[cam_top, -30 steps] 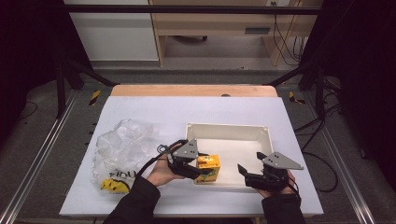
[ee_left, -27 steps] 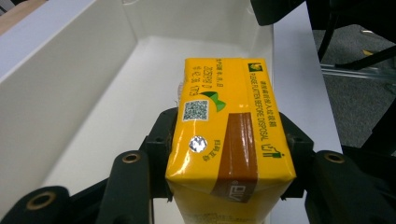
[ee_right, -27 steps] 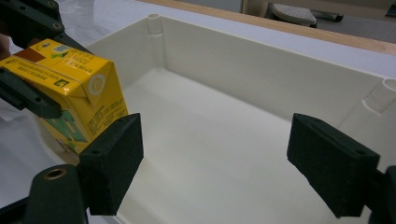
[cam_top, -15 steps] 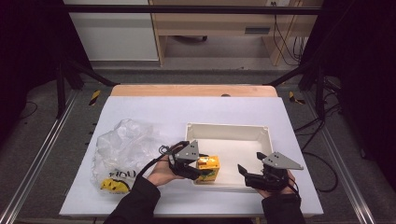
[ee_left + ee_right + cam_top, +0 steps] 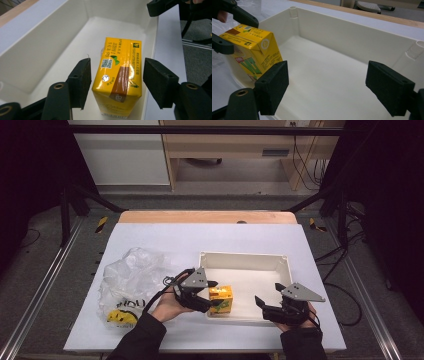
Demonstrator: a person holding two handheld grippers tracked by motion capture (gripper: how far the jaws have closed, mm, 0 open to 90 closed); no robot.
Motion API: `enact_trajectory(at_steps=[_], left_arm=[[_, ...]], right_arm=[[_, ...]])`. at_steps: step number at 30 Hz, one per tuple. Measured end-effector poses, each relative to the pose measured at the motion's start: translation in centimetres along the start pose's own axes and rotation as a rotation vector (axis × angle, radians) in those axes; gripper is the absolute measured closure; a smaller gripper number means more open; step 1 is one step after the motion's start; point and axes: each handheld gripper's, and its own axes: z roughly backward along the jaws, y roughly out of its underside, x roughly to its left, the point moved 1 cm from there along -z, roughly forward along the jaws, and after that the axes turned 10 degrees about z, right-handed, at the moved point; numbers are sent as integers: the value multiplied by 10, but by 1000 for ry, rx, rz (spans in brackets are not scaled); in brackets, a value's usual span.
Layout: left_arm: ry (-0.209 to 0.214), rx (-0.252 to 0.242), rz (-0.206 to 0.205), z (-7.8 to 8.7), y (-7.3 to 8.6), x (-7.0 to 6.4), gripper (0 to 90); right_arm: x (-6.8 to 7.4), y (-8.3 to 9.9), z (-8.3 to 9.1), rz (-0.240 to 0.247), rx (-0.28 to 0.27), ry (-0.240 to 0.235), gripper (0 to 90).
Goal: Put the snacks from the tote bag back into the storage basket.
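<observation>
Releasing a yellow carton (image 5: 117, 80) into the tray's (image 5: 280, 262) near-left corner, the left gripper (image 5: 214, 296) stands apart around it (right gripper (image 5: 267, 300) also open); next, backing clear without tipping it.

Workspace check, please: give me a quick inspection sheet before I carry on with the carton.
Surface: white table, wooden strip at its far edge.
Job's things: yellow drink carton upright in the white tray, at its near left corner.
Clutter: crumpled clear plastic bag left of the tray.
Grippers: left gripper open, jaws either side of the carton; right gripper open at the tray's near right.
Cables: black cable trails from the left gripper.
Surroundings: dark frame, floor cables, wooden furniture beyond.
</observation>
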Motion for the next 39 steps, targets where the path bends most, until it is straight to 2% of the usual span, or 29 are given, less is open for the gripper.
enact_trajectory(at_steps=[7, 13, 16, 21, 27, 30, 39], left_arm=[[-31, -22, 49, 15, -2, -5, 341], [-41, -30, 70, 28, -2, -8, 308], [-61, -31, 79, 34, 0, -10, 293], [-109, -46, 93, 46, 9, -12, 281], [-178, -47, 139, 63, 23, -9, 271], [-202, -67, 166, 72, 30, -7, 267], [-301, -120, 207, 96, 49, -3, 249]], right_arm=[[-1, 0, 0, 2, 1, 5, 186], [-2, 1, 1, -7, -1, 14, 185], [-3, 1, 3, -9, -5, 17, 184], [-4, 2, 3, -12, -4, 24, 180], [-5, 2, 4, -16, -6, 27, 180], [-5, 2, 5, -17, -4, 28, 179], [-5, 3, 5, -18, -4, 31, 179]])
